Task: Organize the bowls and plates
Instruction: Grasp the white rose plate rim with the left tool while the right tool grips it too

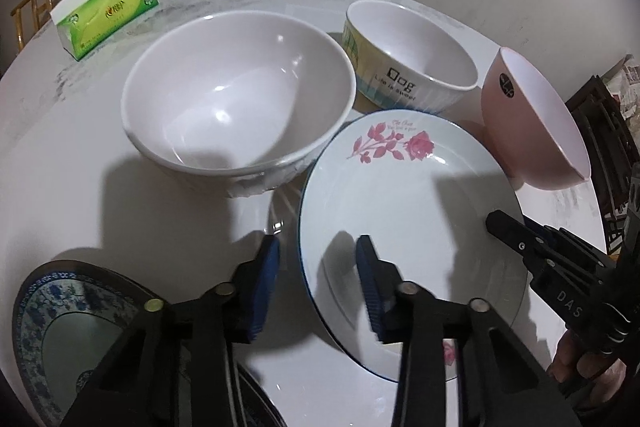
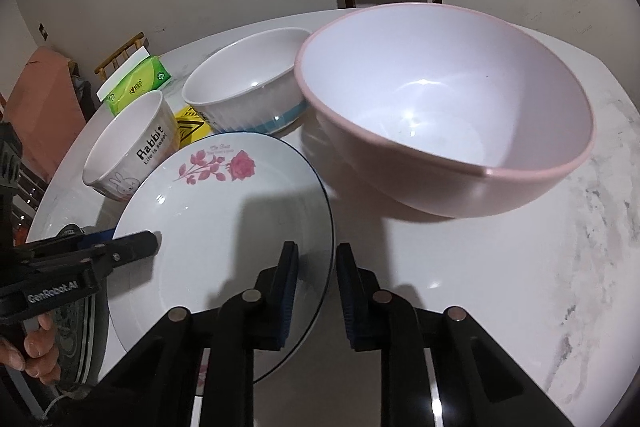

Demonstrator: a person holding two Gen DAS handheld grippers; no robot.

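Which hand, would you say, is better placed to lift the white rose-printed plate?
Probably right: the right tongs pinch the rim of the white rose-printed plate; the left tongs gape around the opposite rim.

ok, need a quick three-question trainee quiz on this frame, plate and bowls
1. True or false: the pink bowl sits nested inside the large white bowl.
2. Whose rim lies between the fingers of the right gripper? A) rose plate B) tissue box C) chair
3. How many bowls show in the left wrist view?
Key: 1 false, the pink bowl and large white bowl stand apart. 2 A. 3 three, counting the printed bowl.
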